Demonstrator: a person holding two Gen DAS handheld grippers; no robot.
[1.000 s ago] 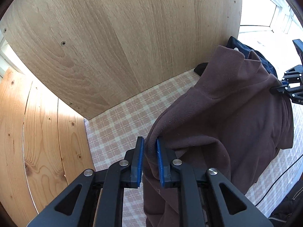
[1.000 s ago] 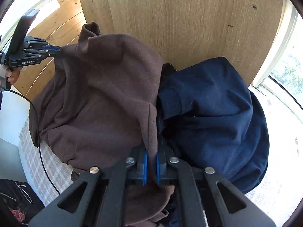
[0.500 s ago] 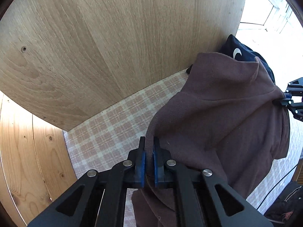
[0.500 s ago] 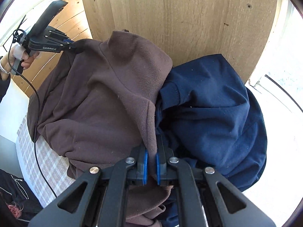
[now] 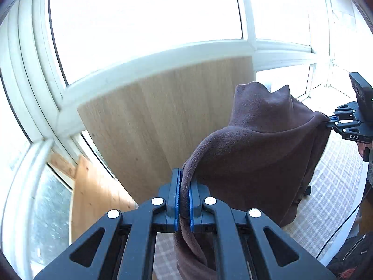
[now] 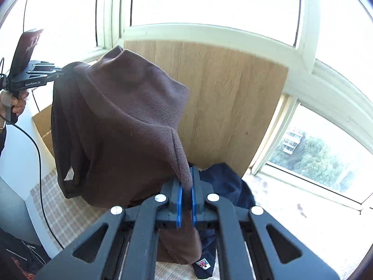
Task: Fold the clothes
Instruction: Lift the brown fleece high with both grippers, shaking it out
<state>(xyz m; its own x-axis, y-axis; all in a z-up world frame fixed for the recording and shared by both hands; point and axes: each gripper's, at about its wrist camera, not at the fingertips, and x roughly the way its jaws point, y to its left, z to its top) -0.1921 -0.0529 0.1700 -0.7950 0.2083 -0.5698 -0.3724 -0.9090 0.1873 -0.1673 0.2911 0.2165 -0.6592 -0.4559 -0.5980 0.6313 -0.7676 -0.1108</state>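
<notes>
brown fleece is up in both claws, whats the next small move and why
Probably draw the two claws apart. The brown fleece hangs bunched and creased between the left claw and the right claw, each shut on an edge, its lower part hanging over the checked cloth. Pulled taut, it should hang flat, ready to lay beside the navy garment.

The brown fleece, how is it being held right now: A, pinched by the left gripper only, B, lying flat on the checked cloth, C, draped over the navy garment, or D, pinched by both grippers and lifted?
D: the left gripper and right gripper each clamp an edge of the brown fleece, which hangs above the checked cloth.
</notes>
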